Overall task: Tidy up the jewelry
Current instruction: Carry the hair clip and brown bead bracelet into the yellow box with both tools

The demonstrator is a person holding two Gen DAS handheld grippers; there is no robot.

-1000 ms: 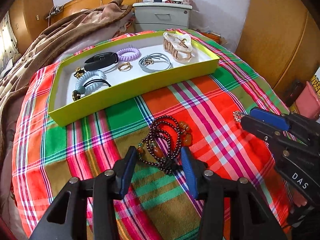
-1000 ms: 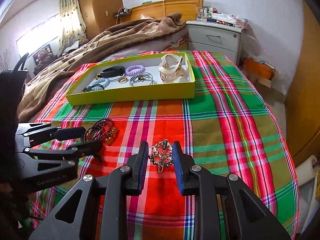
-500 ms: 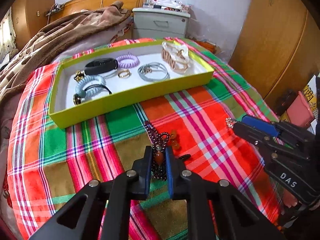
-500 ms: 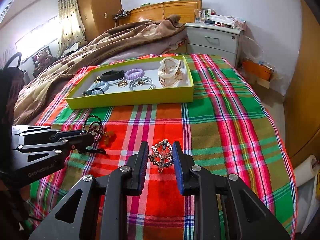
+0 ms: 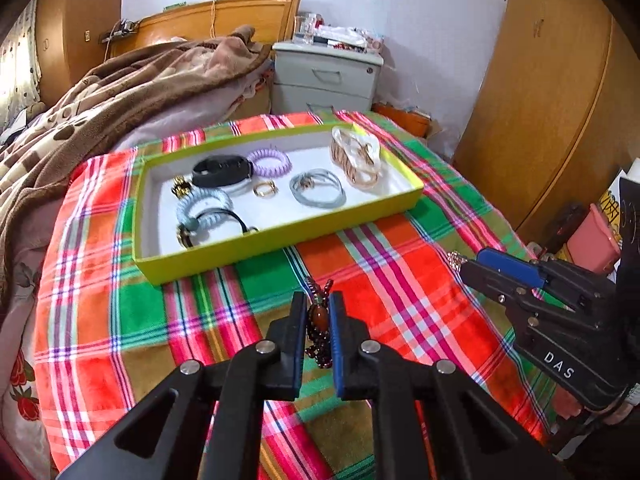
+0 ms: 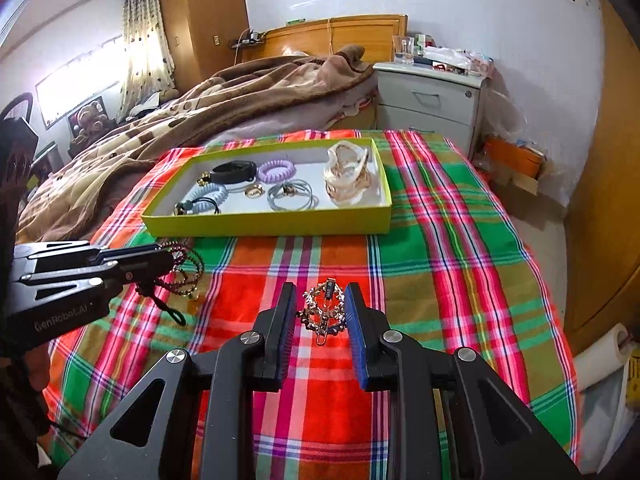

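Observation:
My left gripper (image 5: 316, 320) is shut on a dark beaded bracelet (image 5: 318, 322) with amber beads, lifted above the plaid cloth; from the right wrist view the bracelet (image 6: 186, 268) hangs from the left gripper (image 6: 160, 260). My right gripper (image 6: 322, 314) is shut on a gold rhinestone hair clip (image 6: 323, 310), also held off the cloth; its tip shows in the left wrist view (image 5: 456, 258). The yellow-green tray (image 5: 280, 236) lies ahead with hair ties, a black band, a ring and a gold clip inside.
The tray (image 6: 268, 226) sits on a plaid cloth (image 6: 440, 240) over the bed. A brown blanket (image 6: 200, 108) lies at the back left. A grey nightstand (image 6: 432, 100) stands behind. A wooden wardrobe (image 5: 552, 100) is on the right.
My left gripper closed on the beaded bracelet and lifted it off the cloth. My right gripper kept its hold on the hair clip and rose slightly.

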